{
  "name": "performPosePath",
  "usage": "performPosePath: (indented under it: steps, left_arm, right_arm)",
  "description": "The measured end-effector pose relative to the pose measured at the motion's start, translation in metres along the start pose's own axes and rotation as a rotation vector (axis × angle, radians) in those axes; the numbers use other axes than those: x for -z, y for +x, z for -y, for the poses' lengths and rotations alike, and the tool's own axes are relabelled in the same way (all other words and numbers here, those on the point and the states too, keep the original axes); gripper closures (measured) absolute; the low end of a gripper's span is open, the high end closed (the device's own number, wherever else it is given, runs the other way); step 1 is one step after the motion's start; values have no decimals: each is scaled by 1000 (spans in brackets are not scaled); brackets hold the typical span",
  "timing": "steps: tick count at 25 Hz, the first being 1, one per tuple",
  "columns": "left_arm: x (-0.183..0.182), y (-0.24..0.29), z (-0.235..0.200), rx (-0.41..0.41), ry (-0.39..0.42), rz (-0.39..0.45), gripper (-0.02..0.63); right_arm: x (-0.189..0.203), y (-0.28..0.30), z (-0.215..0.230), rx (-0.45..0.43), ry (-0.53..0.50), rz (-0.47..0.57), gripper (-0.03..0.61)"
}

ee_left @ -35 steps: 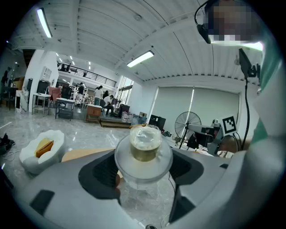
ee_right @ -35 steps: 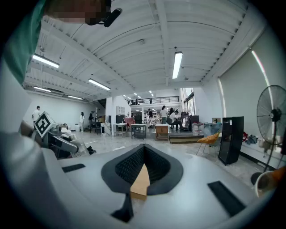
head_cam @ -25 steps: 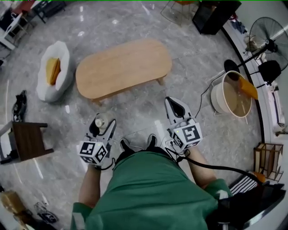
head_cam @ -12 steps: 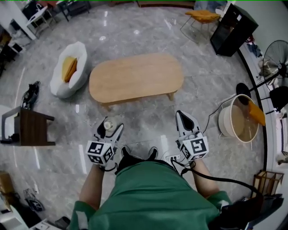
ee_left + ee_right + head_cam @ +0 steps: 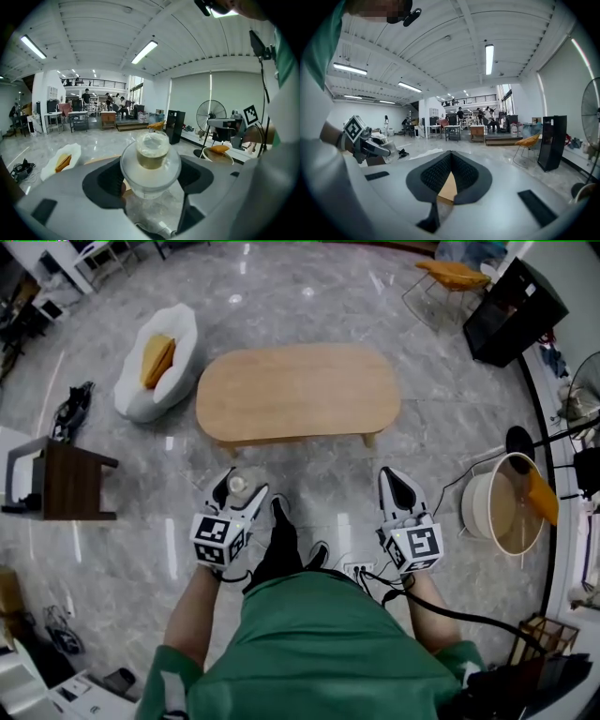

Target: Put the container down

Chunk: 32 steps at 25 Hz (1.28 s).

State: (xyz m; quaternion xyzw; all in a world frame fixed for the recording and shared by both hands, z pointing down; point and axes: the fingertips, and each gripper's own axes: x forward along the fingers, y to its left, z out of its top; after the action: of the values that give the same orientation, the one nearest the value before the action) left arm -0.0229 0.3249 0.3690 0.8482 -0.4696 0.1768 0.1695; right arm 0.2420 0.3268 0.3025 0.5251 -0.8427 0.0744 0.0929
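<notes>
A clear plastic container point(image 5: 150, 164) with a round lid and yellowish contents sits between the jaws of my left gripper point(image 5: 151, 180), which is shut on it. From the head view the container point(image 5: 238, 486) shows as a pale disc at the tip of the left gripper point(image 5: 235, 493), held above the floor in front of the oval wooden table point(image 5: 298, 393). My right gripper point(image 5: 395, 491) hangs to the right at about the same height, jaws shut and nothing in them. The right gripper view shows its dark pads point(image 5: 438, 175) meeting at the tip, a strip of the table visible behind them.
A white beanbag seat point(image 5: 157, 362) with a yellow cushion lies left of the table. A dark wooden side table point(image 5: 56, 487) stands at far left, a round white tub point(image 5: 506, 504) and fan stand at right. The person's dark shoes point(image 5: 280, 538) are on the grey marble floor point(image 5: 309, 296).
The person has stepped forward: the table and both grippers sit nearer each other and the view has shifted left to right. The left gripper still holds the container; one foot has moved ahead.
</notes>
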Motion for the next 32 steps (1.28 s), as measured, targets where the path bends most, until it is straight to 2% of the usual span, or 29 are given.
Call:
performPosePath:
  steps: [5,11,20,26,32]
  left_arm:
    - [0,44,-45,22,45,-55,273]
    - [-24,103,-114,44,101,-90,273]
    - [-36,170,-191,107,129,-161,273]
    - [-35,213,-224,137,161,-199,273]
    - [-30,276,-243,132,184,-211,273]
  right_arm:
    - [-6,50,8,15,-28,-13,565]
    - [-28,135,15,44,-35,-25,565]
    - [-47,237,11,68,-49,-25,565]
    - [-45,289,11,57,-51,-41,565]
    - [-27,342,32,1,-56,-72,565]
